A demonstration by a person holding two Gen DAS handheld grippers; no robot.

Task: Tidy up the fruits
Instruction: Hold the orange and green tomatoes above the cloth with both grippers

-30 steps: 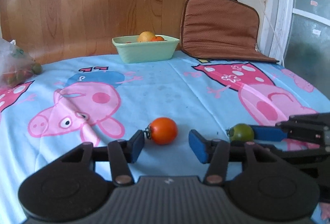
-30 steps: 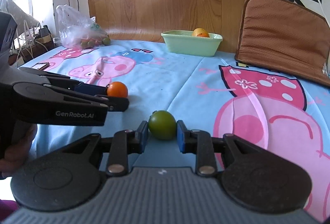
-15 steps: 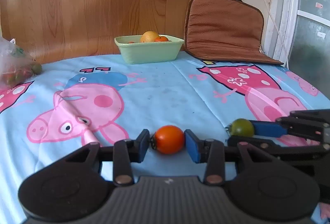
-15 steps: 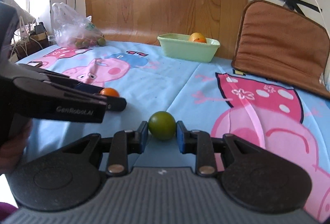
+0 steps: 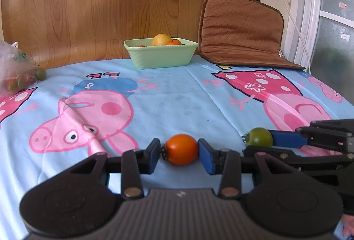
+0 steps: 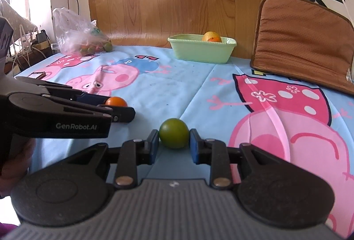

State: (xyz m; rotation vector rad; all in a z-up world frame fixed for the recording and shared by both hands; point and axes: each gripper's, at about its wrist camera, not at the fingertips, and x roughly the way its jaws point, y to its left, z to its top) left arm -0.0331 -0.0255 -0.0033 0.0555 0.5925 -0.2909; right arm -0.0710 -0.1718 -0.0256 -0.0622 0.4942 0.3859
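My left gripper [image 5: 179,152] is shut on an orange tomato [image 5: 181,148], held just above the cartoon tablecloth. My right gripper [image 6: 174,142] is shut on a green tomato [image 6: 174,133], also lifted a little. In the left wrist view the green tomato [image 5: 258,140] shows to the right in the right gripper's blue pads. In the right wrist view the orange tomato [image 6: 116,101] shows to the left in the left gripper. A pale green tub [image 5: 141,56] at the table's far side holds a yellow fruit [image 5: 161,39] and small orange ones.
A clear plastic bag of small fruits [image 6: 85,41] lies at the far left of the table. A brown cushion [image 5: 241,29] leans against the wall at the far right. A wooden board stands behind the tub. Cables hang on the wall.
My left gripper closed from open onto the orange tomato and raised it slightly. My right gripper kept its hold on the green tomato and rose a little.
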